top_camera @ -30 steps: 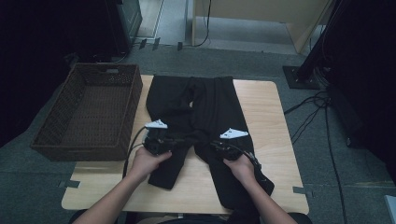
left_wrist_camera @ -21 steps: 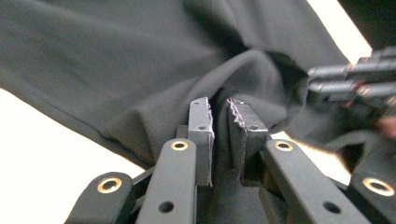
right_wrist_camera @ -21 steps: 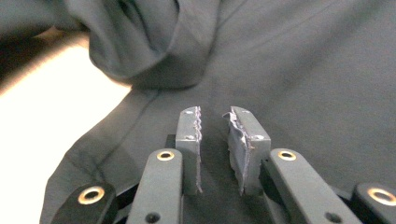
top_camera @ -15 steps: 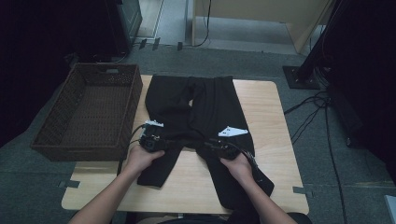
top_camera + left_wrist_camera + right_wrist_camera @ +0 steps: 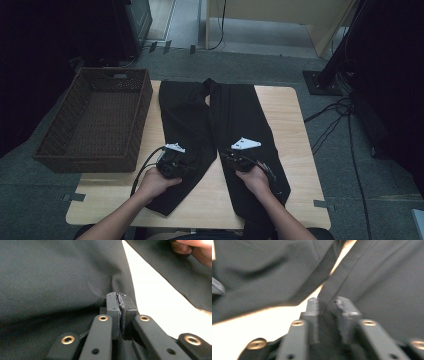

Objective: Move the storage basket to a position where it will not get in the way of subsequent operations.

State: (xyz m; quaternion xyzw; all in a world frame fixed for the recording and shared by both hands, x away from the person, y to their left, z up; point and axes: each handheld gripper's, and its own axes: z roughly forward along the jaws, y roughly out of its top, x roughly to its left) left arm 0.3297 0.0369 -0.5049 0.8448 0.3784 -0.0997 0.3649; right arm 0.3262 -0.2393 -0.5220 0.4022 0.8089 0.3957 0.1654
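Both claws pinching inner edges of black trousers, mid-leg, on the bench.

Left claw (image 5: 121,306) has dropped from above onto its leg, jaws nearly shut on a cloth fold, just eased; right claw (image 5: 327,308) just closing on the other leg's edge. Trousers (image 5: 235,115) flat, legs toward person; fold likely next. Wicker basket (image 5: 95,117) beyond-left.

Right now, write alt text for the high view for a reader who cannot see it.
A person's two hands each press a hand-held gripper, left and right, onto black trousers spread flat on a wooden table, one on each leg near its inner edge. A brown wicker basket sits at the table's left.
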